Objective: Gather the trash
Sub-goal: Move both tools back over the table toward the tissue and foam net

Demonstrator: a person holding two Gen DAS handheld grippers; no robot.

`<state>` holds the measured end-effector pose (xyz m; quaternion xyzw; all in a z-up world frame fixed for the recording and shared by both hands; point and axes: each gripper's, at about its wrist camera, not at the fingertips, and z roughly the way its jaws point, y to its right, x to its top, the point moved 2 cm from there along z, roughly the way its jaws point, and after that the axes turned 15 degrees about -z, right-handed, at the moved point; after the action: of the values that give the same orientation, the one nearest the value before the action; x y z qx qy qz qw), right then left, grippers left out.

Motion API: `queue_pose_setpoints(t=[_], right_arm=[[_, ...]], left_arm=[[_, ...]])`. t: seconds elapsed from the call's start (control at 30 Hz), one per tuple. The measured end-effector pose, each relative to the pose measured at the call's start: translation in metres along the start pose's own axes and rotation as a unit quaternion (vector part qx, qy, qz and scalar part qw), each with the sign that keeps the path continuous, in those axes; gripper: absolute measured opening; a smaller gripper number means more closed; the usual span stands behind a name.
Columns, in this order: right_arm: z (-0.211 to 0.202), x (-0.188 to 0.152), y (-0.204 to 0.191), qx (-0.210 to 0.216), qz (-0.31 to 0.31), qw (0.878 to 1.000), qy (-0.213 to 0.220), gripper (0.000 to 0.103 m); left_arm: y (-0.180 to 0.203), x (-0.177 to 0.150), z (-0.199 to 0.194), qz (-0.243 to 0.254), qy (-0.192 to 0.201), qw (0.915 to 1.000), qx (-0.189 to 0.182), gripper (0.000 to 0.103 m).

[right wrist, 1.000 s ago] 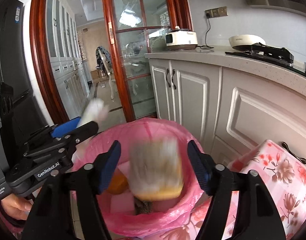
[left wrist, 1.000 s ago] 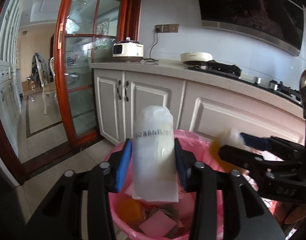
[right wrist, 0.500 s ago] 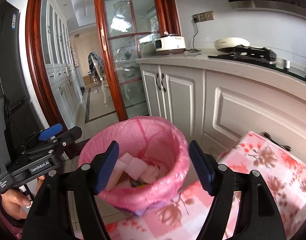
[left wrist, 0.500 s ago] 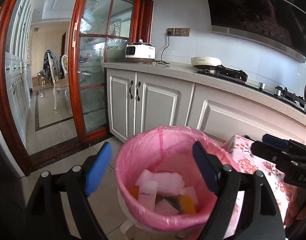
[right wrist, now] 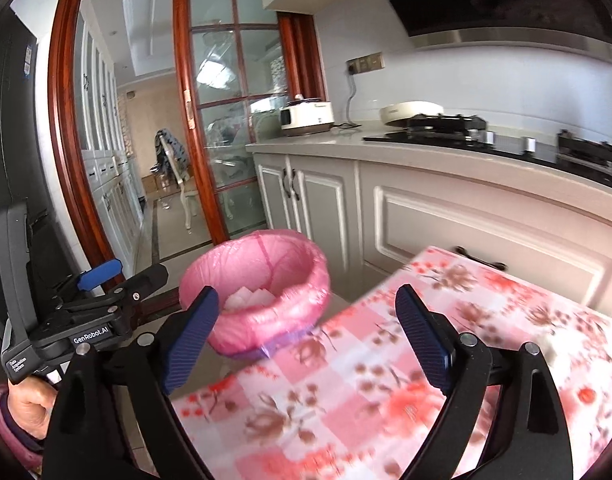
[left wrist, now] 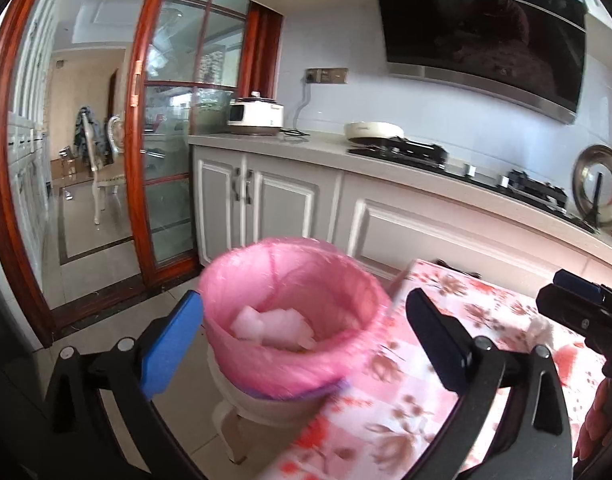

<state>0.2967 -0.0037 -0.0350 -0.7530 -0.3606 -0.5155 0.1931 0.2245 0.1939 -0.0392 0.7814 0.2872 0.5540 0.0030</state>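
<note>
A bin with a pink liner (left wrist: 289, 360) stands on the floor at the corner of the table, with white scraps (left wrist: 269, 326) lying inside it. My left gripper (left wrist: 303, 300) hangs a little back from the bin, its jaws opening wide with nothing between them. My right gripper (right wrist: 306, 292) is above the pink floral tablecloth (right wrist: 386, 360), its jaws also opening and empty. The bin (right wrist: 265, 320) lies ahead and to the left of it. Each view shows the other gripper from the side: the left gripper (right wrist: 129, 276) and the right gripper (left wrist: 562, 292). A small white piece (right wrist: 550, 346) lies blurred on the cloth.
White kitchen cabinets (left wrist: 289, 208) and a counter run behind the bin, bearing a rice cooker (left wrist: 255, 116) and a stove (left wrist: 402, 150). A red-framed glass door (left wrist: 165, 160) stands to the left, tiled floor in front of it. A person's hand (right wrist: 25, 404) holds the left gripper.
The white packet left my left gripper and the yellowish piece left my right; both dropped into the bin. Both grippers drew back from the bin toward the table, jaws spread wider.
</note>
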Motion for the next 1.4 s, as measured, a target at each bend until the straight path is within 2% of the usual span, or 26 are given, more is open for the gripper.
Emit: queue_pose_setpoints(t=[0.2,0.4,0.57,0.7,1.1,1.4], right_arm=[[-0.045,-0.031,0.024,-0.035,0.027,0.999,-0.004,0.085],[-0.083,-0.068,0.051,-0.072,0.056,0.996,-0.013,0.085],[-0.106,-0.095,0.074,-0.101,0.075,0.992,-0.020,0.085],[-0.120,-0.113,0.093,-0.121,0.097,0.988,-0.024,0.085],[-0.133,-0.155,0.138,-0.164,0.138,0.976,-0.048,0.085],[-0.125,-0.178,0.168,-0.185,0.150,0.968,-0.083,0.085]], left_arm=[[0.044,-0.026,-0.022,0.047,-0.017,0.9984,-0.026,0.098],[0.079,-0.046,-0.035,0.069,-0.030,0.9956,-0.055,0.098],[0.107,-0.064,-0.037,0.091,-0.041,0.9923,-0.073,0.098],[0.132,-0.082,-0.034,0.104,-0.064,0.9884,-0.090,0.098],[0.187,-0.127,-0.016,0.147,-0.103,0.9764,-0.121,0.098],[0.212,-0.152,0.000,0.149,-0.135,0.9678,-0.151,0.098]])
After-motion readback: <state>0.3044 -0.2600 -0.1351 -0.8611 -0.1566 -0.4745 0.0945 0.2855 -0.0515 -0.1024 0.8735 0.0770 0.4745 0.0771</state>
